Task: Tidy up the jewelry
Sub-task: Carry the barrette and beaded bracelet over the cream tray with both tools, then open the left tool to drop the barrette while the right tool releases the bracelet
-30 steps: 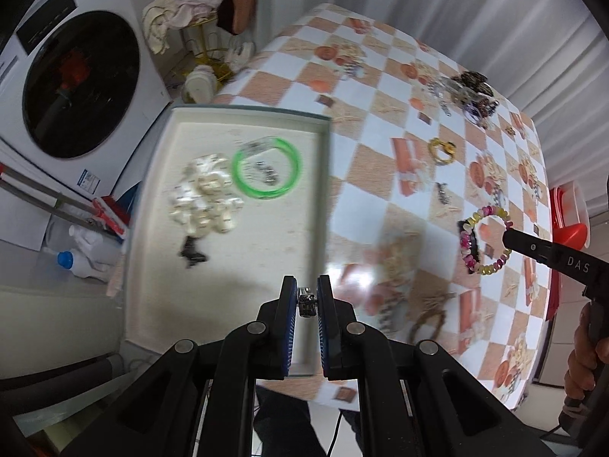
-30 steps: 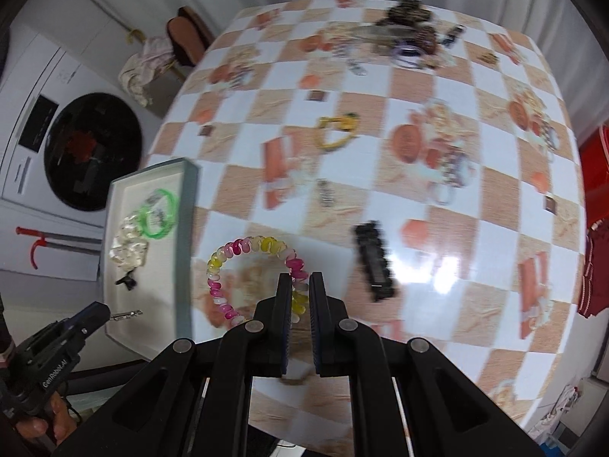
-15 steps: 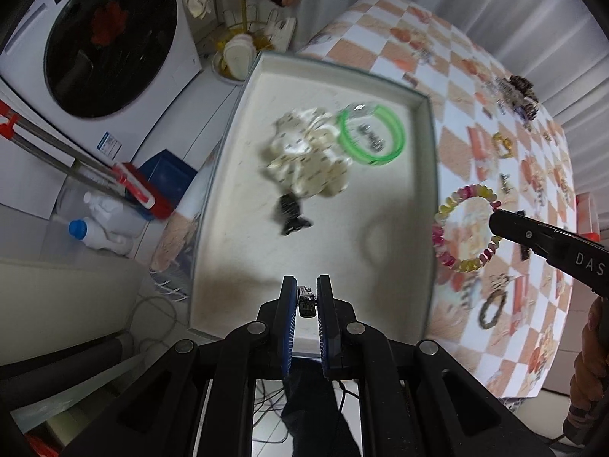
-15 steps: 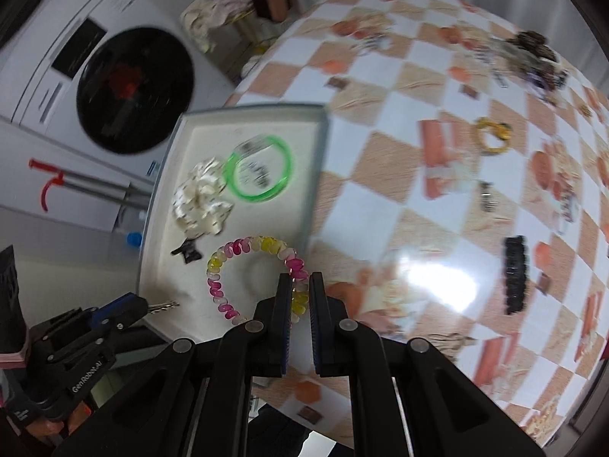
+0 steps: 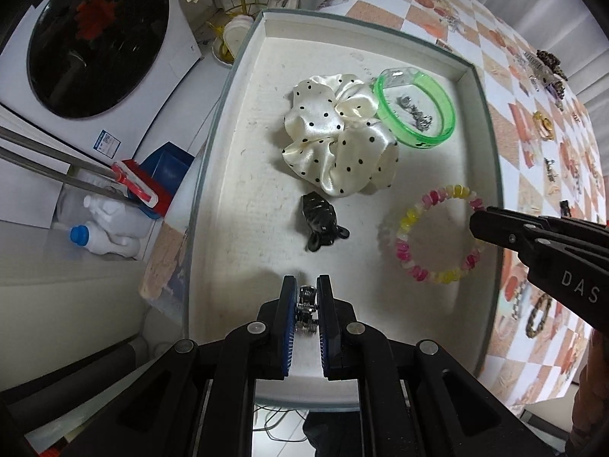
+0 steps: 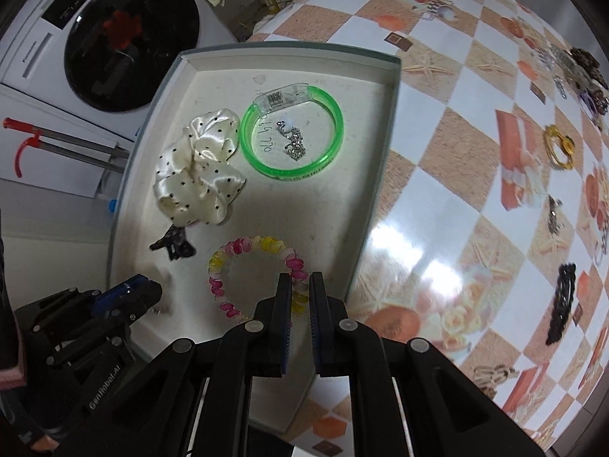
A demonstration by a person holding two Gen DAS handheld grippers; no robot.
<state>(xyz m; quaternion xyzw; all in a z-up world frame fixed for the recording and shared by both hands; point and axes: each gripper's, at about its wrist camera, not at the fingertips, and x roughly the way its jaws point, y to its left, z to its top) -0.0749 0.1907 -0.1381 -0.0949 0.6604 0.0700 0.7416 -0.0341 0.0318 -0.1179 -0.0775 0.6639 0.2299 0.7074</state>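
A white tray sits at the table's corner. My left gripper points down over the tray's near end, shut on a small silver metal piece. My right gripper is shut on a pink and yellow bead bracelet, which hangs low over the tray's floor by its right wall. In the tray lie a cream dotted scrunchie, a green bangle around a silver trinket, and a black hair claw.
On the checkered tablecloth right of the tray lie a yellow ring-shaped piece, a black hair clip and a heap of accessories. A washing machine and bottles stand on the floor to the left.
Both grippers have moved from over the table to over the tray and come lower. The bracelet and the silver piece travelled with them, still gripped.
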